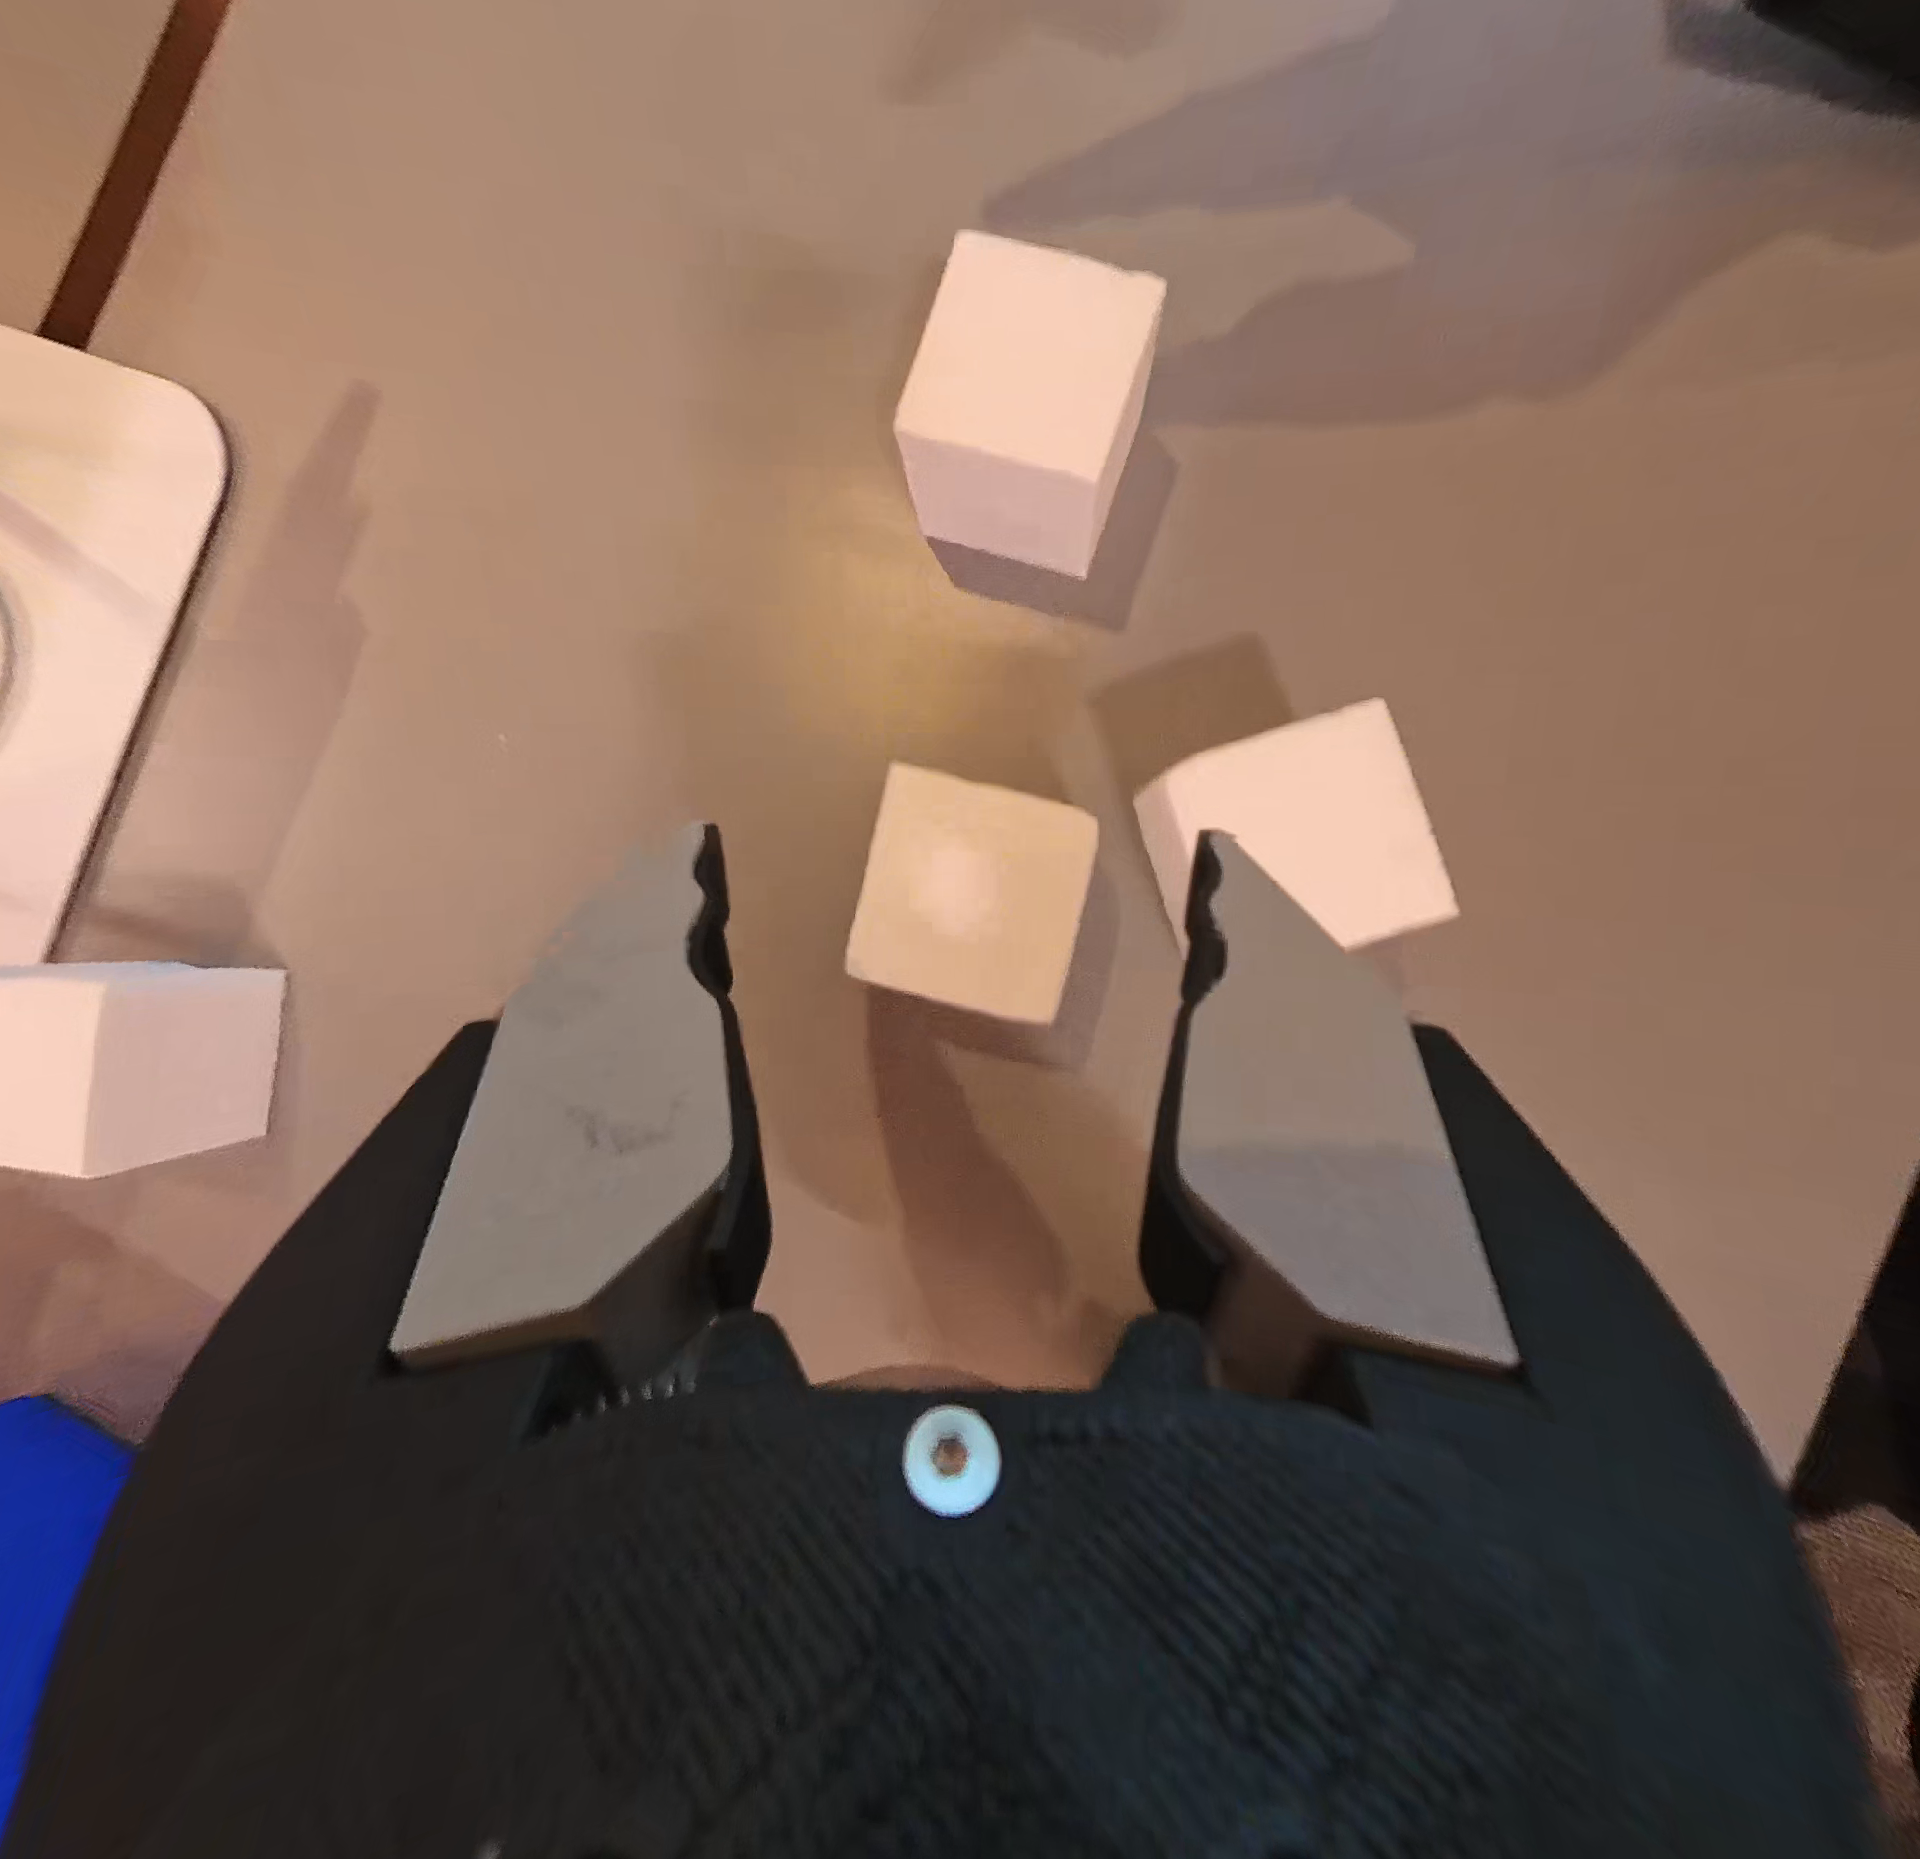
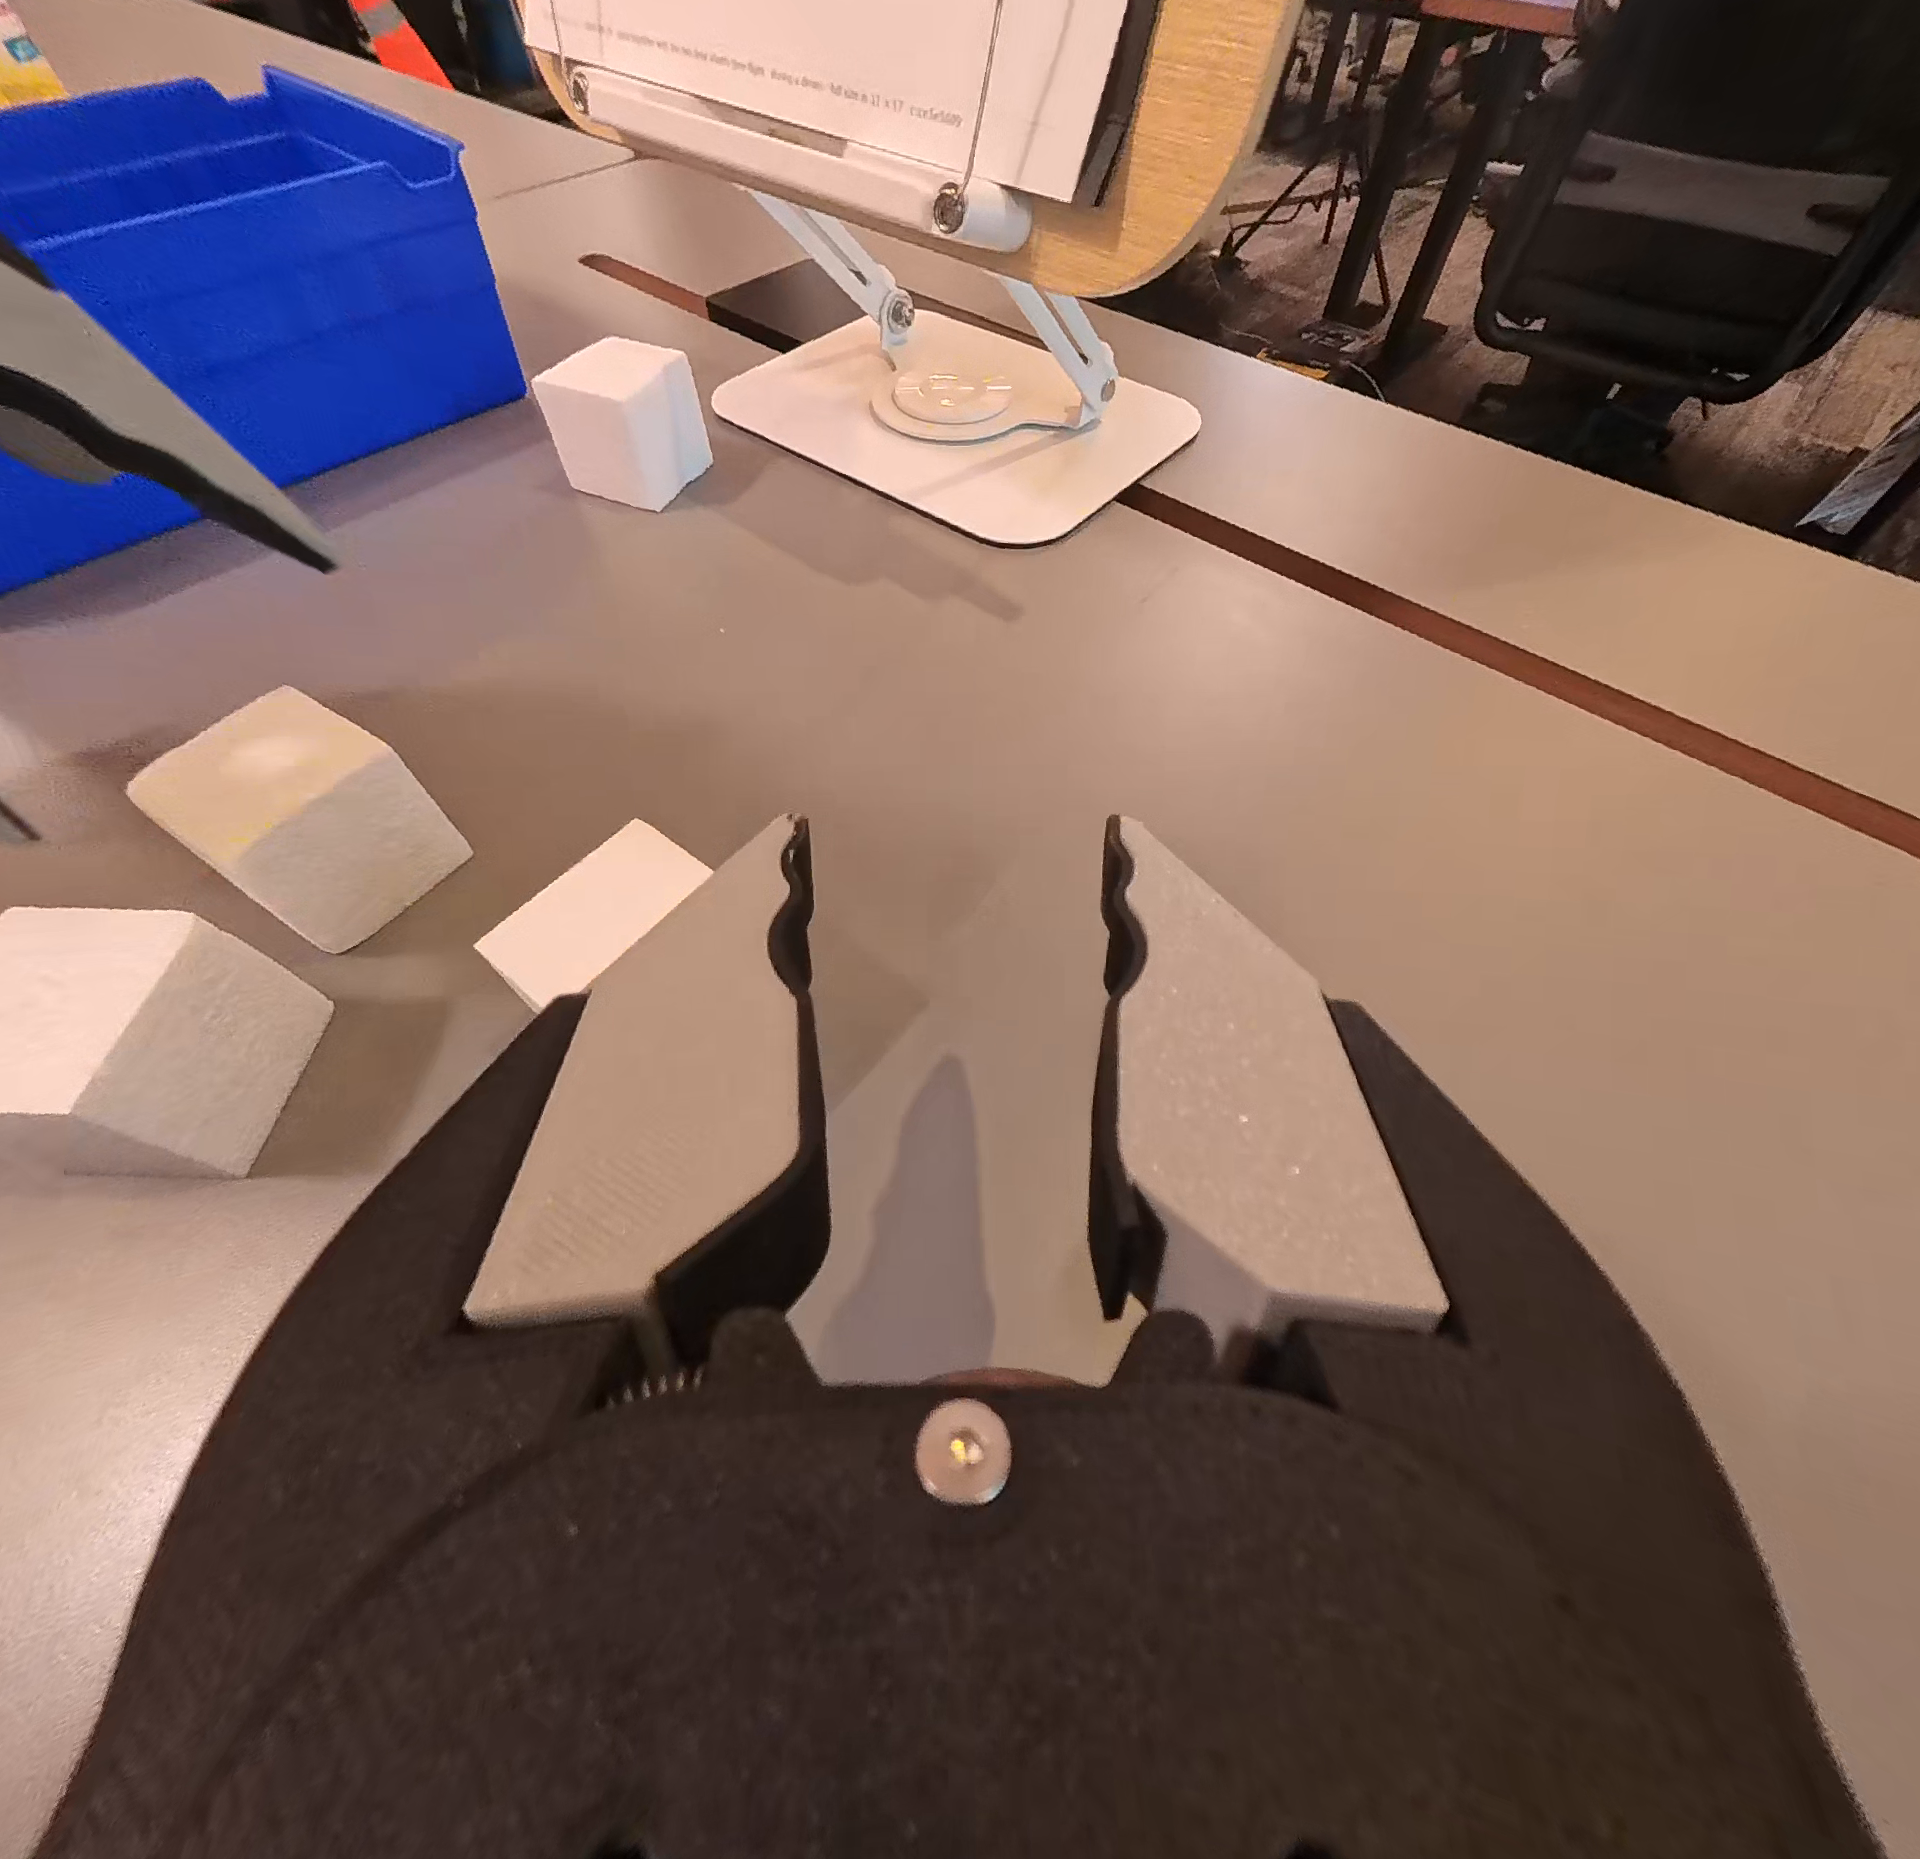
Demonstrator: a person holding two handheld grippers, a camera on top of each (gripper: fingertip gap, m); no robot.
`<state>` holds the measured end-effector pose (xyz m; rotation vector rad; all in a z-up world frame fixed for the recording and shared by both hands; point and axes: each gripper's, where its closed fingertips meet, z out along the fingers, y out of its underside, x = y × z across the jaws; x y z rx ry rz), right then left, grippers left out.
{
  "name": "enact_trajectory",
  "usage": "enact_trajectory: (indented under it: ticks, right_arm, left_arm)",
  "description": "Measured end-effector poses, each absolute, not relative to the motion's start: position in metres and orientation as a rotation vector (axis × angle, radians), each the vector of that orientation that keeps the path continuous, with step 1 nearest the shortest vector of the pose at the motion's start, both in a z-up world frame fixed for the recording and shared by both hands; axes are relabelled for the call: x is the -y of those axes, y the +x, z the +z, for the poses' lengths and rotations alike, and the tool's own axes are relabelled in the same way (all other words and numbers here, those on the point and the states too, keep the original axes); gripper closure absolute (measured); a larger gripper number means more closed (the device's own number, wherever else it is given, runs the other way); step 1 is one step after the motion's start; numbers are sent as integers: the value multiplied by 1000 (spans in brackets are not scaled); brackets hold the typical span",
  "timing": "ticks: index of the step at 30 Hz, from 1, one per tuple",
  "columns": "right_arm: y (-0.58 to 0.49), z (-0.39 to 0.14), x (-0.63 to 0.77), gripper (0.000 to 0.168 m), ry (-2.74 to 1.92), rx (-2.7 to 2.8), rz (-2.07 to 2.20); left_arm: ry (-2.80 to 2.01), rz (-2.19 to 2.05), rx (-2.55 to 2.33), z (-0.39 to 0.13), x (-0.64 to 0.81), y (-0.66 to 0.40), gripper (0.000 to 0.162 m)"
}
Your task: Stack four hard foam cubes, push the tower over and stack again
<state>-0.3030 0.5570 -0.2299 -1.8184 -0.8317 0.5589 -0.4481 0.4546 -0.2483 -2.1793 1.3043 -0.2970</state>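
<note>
Between scattered cubes (image 1: pixel 971 890), left hand-held gripper (image 1: pixel 954 843) gapes.

Black hand-held gripper (image 2: pixel 956 843), grey fingers (image 2: pixel 675 1082), silver screw (image 2: pixel 962 1449).

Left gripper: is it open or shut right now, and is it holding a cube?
Open and empty. In the left wrist view the left gripper has its jaws spread, and the foam cube lies on the table between and beyond the fingertips.

We see four white hard foam cubes lying apart, unstacked, on the table: one (image 1: pixel 1023 401) at twelve o'clock, one (image 1: pixel 971 895) centre, one (image 1: pixel 1314 822) at three, one (image 1: pixel 135 1066) at nine.
</note>
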Motion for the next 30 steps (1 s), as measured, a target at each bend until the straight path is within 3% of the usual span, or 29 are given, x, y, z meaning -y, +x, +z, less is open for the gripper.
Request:
enact_trajectory:
  ticks: [5, 9, 19, 30]
  right_arm:
    - [-304, -234, -557, 114, -1825, 842, 546]
    - [-304, -235, -557, 115, -1826, 839, 542]
    - [-298, -231, -560, 116, -1825, 813, 559]
    - [-293, -220, -561, 116, -1802, 773, 597]
  left_arm:
    - [-2220, -312, -1330, -272, -448, -462, 75]
    - [-2271, -243, -1400, -301, -452, -463, 104]
    - [-2153, -278, -1349, -238, -483, -408, 105]
    - [-2140, -240, -1450, -244, -500, -347, 105]
